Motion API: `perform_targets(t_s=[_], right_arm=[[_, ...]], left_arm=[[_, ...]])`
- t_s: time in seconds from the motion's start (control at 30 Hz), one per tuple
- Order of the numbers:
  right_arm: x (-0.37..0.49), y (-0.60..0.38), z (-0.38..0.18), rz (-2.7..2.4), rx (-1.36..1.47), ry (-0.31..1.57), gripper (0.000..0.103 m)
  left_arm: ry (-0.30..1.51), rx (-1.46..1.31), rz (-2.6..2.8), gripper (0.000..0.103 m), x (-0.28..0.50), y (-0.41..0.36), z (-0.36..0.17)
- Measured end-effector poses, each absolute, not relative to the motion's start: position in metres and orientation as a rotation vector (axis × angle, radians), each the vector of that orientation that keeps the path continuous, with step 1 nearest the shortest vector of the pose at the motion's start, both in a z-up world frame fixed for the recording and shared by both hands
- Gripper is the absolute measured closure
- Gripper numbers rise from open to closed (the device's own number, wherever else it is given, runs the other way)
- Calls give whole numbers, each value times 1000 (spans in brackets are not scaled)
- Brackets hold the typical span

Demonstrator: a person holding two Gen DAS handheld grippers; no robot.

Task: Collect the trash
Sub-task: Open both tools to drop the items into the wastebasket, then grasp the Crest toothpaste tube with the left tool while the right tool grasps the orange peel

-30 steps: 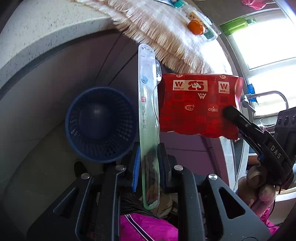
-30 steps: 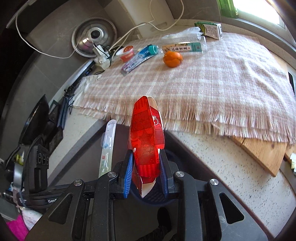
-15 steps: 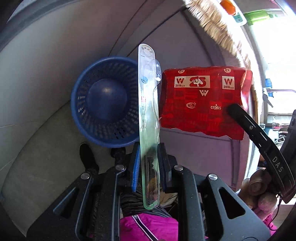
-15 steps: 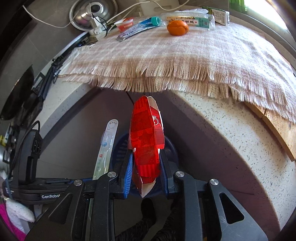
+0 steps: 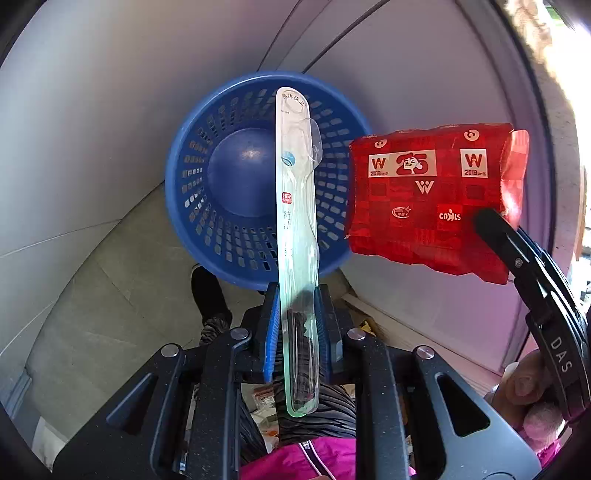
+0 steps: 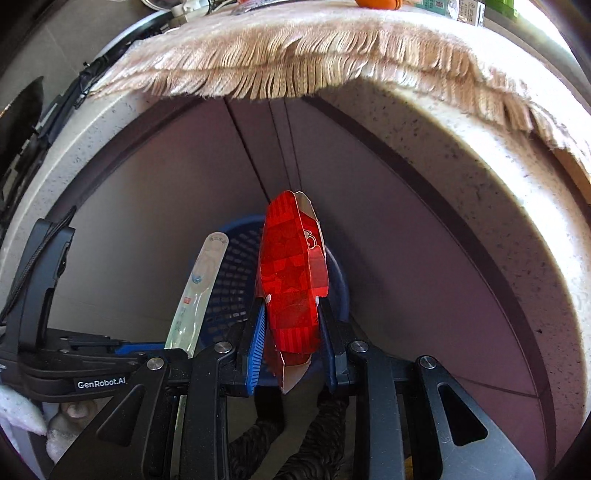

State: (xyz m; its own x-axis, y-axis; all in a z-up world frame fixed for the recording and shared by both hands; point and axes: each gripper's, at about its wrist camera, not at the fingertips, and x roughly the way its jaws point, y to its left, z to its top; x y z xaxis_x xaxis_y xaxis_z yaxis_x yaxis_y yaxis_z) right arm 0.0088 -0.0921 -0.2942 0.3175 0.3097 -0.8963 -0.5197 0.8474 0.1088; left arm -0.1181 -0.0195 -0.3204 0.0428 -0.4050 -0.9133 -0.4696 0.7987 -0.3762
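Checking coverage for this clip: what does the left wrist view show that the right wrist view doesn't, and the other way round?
Only the left wrist view shows the blue basket's empty bottom, the printed face of the red wrapper, a black shoe and a pink garment. Only the right wrist view shows the fringed cloth on the speckled counter and an orange. Both show the left gripper clamping the clear toothbrush pack, the right gripper clamping the wrapper, and the basket below.

Bright daylight, fisheye-warped edges.

"W", "25" on red carton
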Motion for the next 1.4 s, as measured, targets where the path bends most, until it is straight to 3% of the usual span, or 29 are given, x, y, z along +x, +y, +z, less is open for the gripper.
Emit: perform_targets(t_s=[0.2, 0.37, 0.77, 1.03, 1.13, 1.23, 1.4], right_arm=[[16, -83, -301, 552, -217, 1140, 77], [26, -74, -300, 556, -224, 1138, 68], [34, -86, -277, 582, -204, 1128, 68], [31, -100, -238, 641, -188, 1073, 67], [30, -109, -219, 665, -164, 1038, 57], [33, -120, -196, 687, -137, 1004, 50], [45, -138, -164, 701, -106, 934, 40]], left_arm=[[1573, -688, 82, 86, -116, -19, -319], [1553, -676, 110, 67, -111, -15, -308], [1497, -677, 132, 67, -105, -2, -276], [1416, -613, 101, 67, -100, 0, -219], [1376, -597, 89, 67, -95, -1, -197], [1321, -581, 81, 52, -89, 0, -171], [1230, -524, 86, 50, -71, 6, -126]])
